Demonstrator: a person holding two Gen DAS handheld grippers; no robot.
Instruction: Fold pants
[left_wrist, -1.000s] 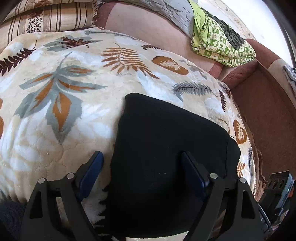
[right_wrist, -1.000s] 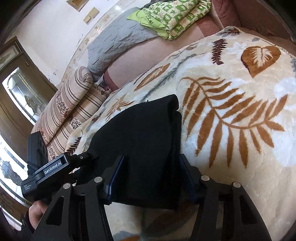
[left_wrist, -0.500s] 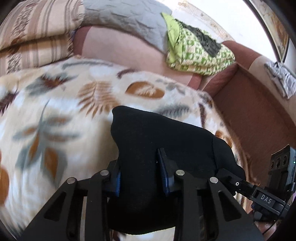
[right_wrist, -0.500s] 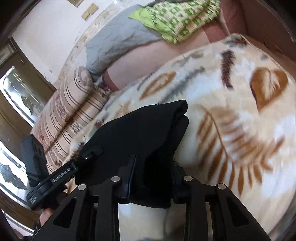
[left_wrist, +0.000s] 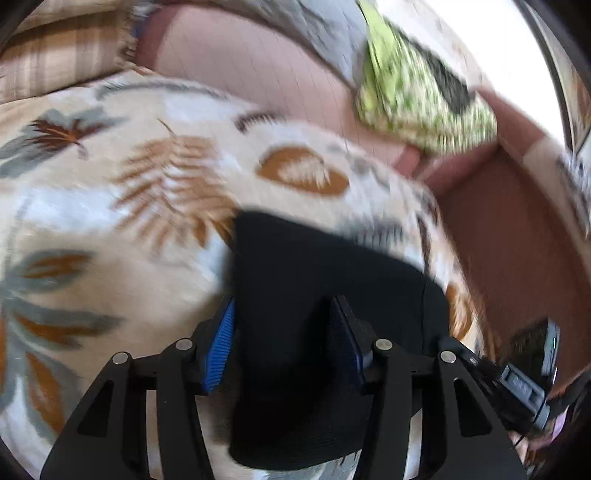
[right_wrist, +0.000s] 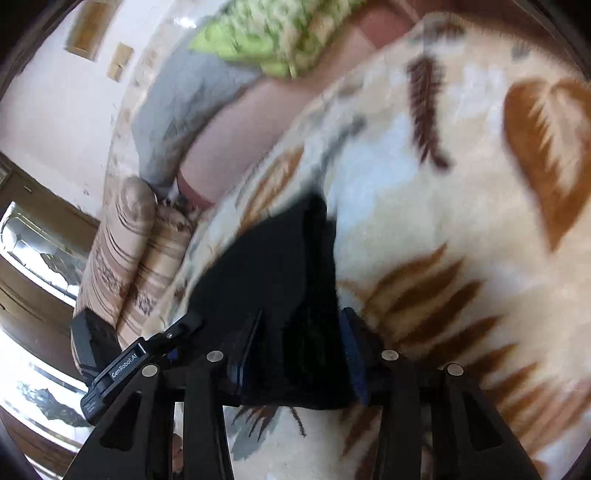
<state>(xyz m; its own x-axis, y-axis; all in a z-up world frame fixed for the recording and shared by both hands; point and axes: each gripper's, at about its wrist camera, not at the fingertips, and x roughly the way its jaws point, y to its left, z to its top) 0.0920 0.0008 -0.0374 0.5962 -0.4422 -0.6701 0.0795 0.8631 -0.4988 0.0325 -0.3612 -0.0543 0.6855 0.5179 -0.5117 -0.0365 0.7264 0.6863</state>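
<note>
The black pants (left_wrist: 325, 295) lie as a small, thick bundle on the soft leaf-print blanket (left_wrist: 110, 206), near the edge closest to us. They look folded over more than once already, with a neat rounded far edge, so we think most of the folding is done.

Our left gripper (left_wrist: 284, 332) has its two blue-padded fingers partly closed, one on each side of the near left part of the bundle. The cloth fills the gap between them, so we judge it is pinching the pants. Our right gripper (right_wrist: 295, 354) does the same at the near right part. Its fingers are close together with black cloth bunched between them, so it seems to have hold too. Each camera shows the other gripper just beside it at the same near edge.

Both pictures are blurry, so we cannot tell if the bundle is lifted off the blanket or only touching it.

We think the step in hand is the last fold, or moving the bundle to where it should rest. Next, both grippers would need to move together and keep level, so the layers do not slide apart. Then they should set the cloth down flat before letting go.

Farther back there is a striped pillow (right_wrist: 122, 254), a grey quilt (right_wrist: 177, 110) and a green checked cloth (left_wrist: 417, 99) on the reddish sofa (left_wrist: 517, 236).
</note>
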